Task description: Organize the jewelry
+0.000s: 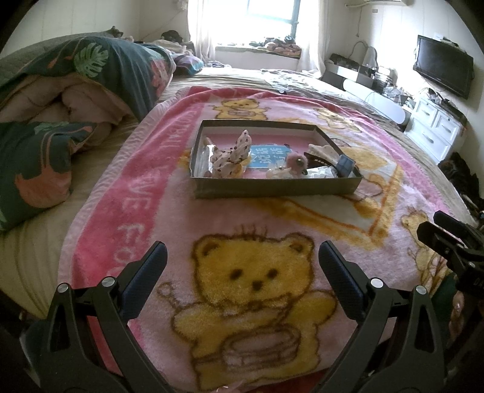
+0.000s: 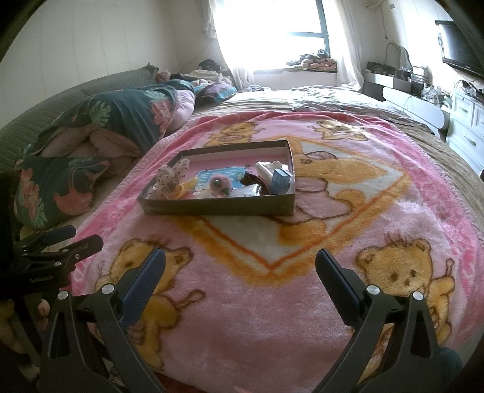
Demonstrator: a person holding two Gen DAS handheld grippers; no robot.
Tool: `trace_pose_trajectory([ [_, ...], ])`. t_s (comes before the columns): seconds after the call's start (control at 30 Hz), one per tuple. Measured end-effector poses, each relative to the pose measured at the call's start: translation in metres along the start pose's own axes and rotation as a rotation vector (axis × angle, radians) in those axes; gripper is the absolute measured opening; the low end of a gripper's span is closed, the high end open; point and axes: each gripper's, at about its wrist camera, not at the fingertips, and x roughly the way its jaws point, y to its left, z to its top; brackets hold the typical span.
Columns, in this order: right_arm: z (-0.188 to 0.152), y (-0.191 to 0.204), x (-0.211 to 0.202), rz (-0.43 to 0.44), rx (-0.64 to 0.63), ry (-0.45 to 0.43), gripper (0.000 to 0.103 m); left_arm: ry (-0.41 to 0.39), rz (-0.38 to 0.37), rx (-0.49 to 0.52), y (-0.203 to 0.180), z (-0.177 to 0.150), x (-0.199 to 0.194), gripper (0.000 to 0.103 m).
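A shallow dark cardboard box [image 1: 272, 187] sits on the pink bear blanket [image 1: 257, 217] in the middle of the bed; it also shows in the right wrist view [image 2: 217, 207]. Inside lie a spotted fabric bow [image 1: 233, 152], a pink fuzzy hair piece [image 1: 295, 161], a small blue box [image 1: 345, 164], dark clips and clear packets. My left gripper [image 1: 242, 260] is open and empty, low over the blanket, well short of the box. My right gripper [image 2: 240, 266] is open and empty, also near the blanket's front. Each gripper shows at the edge of the other's view.
A folded dark floral quilt [image 1: 90, 78] and pillow [image 1: 36, 163] lie left of the blanket. White drawers [image 1: 435, 127], a TV [image 1: 443, 68] and a cluttered shelf stand right of the bed. A bright window [image 1: 266, 15] is behind.
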Motion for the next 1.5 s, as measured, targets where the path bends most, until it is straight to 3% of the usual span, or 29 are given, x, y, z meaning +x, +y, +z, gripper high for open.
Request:
trace_pose_trajectory([
  [1.5, 0.0019, 0.0046, -0.0053, -0.011, -0.010, -0.002, 0.099, 0.006, 0.003, 0.004, 0.0003, -0.0017, -0.0013, 0.094],
])
